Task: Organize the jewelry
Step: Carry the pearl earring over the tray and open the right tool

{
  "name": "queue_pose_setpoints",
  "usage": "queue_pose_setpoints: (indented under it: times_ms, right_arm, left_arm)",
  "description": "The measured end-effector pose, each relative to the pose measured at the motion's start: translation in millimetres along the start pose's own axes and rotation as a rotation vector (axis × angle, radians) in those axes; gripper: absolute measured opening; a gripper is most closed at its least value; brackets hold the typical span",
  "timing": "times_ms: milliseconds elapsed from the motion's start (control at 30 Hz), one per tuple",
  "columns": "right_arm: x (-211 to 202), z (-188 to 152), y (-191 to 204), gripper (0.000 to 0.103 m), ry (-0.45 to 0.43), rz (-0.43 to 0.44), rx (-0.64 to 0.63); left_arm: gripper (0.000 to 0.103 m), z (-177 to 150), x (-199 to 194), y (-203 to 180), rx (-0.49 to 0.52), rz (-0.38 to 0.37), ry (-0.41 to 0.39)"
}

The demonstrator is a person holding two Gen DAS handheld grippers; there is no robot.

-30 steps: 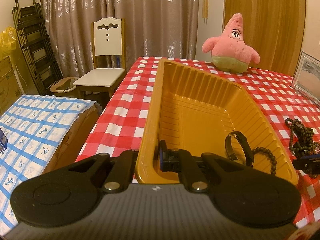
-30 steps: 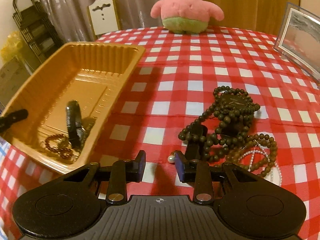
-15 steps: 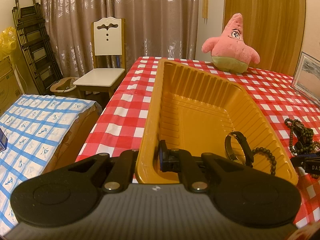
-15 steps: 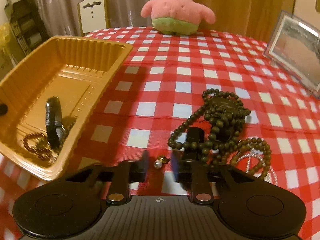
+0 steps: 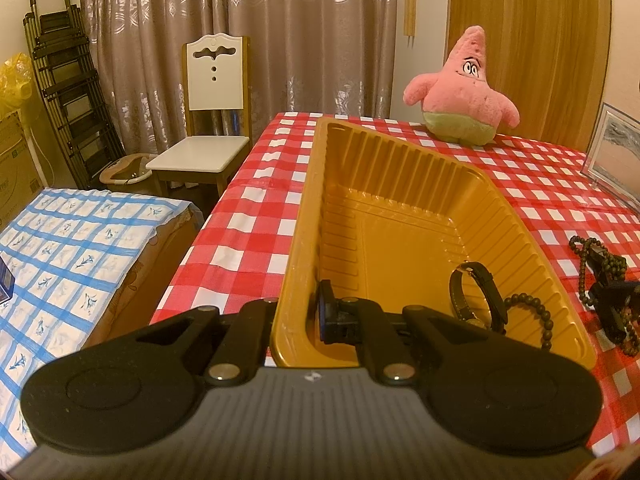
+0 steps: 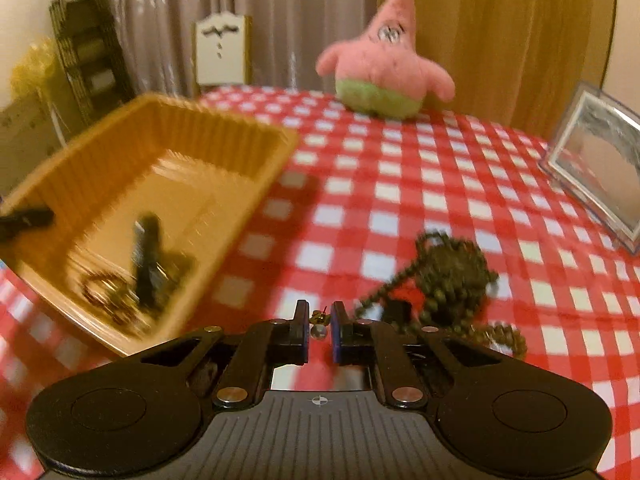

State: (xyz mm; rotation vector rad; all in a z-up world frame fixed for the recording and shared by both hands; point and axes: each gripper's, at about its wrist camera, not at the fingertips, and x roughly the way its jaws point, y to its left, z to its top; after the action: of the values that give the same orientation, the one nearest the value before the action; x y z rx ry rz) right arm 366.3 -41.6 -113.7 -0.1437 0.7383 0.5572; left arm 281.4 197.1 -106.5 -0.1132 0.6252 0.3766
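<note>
My left gripper [image 5: 298, 320] is shut on the near wall of the gold plastic tray [image 5: 400, 184], one finger inside and one outside. A black watch [image 5: 476, 296] and a brown bead bracelet [image 5: 536, 316] lie in the tray's near right corner. My right gripper [image 6: 320, 330] is shut on a small pearl earring [image 6: 319, 326] and holds it above the checked cloth. A pile of dark bead necklaces [image 6: 444, 276] lies on the cloth right of it. The tray [image 6: 168, 148] is to its left, blurred.
A pink starfish plush [image 5: 460, 92] sits at the table's far edge. A framed picture [image 6: 596, 164] stands at the right. A white chair [image 5: 208, 120] and a blue checked surface [image 5: 64, 248] are left of the table.
My right gripper closed on the pearl earring, lifted it off the cloth and swung towards the tray. My left gripper stayed clamped on the tray wall.
</note>
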Motion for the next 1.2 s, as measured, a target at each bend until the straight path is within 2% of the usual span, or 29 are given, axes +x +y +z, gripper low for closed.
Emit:
queue_pose_setpoints:
  times_ms: [100, 267, 433, 533, 833, 867, 900, 967, 1100, 1200]
  right_arm:
    - [-13, 15, 8, 0.011, -0.041, 0.071, 0.012]
    - [-20, 34, 33, 0.011, -0.064, 0.251, 0.025]
    - [-3, 40, 67, 0.011, -0.041, 0.39, -0.027]
    - [16, 40, 82, 0.011, -0.004, 0.426, -0.031]
    - [50, 34, 96, 0.012, 0.059, 0.478, -0.002]
    - [49, 33, 97, 0.015, 0.062, 0.484, -0.001]
    - [47, 33, 95, 0.023, 0.057, 0.486, 0.002]
    - [39, 33, 91, 0.037, 0.032, 0.485, 0.013]
    - [12, 39, 74, 0.038, -0.047, 0.466, 0.05]
    - [-15, 39, 53, 0.038, -0.127, 0.395, 0.065]
  left_arm:
    - [0.007, 0, 0, 0, 0.0, 0.0, 0.0]
    - [0.007, 0, 0, 0, -0.001, 0.0, 0.0]
    - [0.007, 0, 0, 0, -0.002, -0.001, 0.001]
    - [0.007, 0, 0, 0, -0.001, -0.001, 0.0]
    - [0.006, 0, 0, -1, -0.003, -0.004, 0.002]
    - [0.006, -1, 0, -1, -0.003, -0.005, 0.002]
    - [0.006, -1, 0, -1, -0.003, -0.005, 0.002]
    - [0.006, -1, 0, -1, -0.002, -0.005, 0.003]
    - [0.006, -1, 0, -1, -0.002, -0.007, 0.004]
    - [0.006, -1, 0, -1, -0.002, -0.006, 0.003]
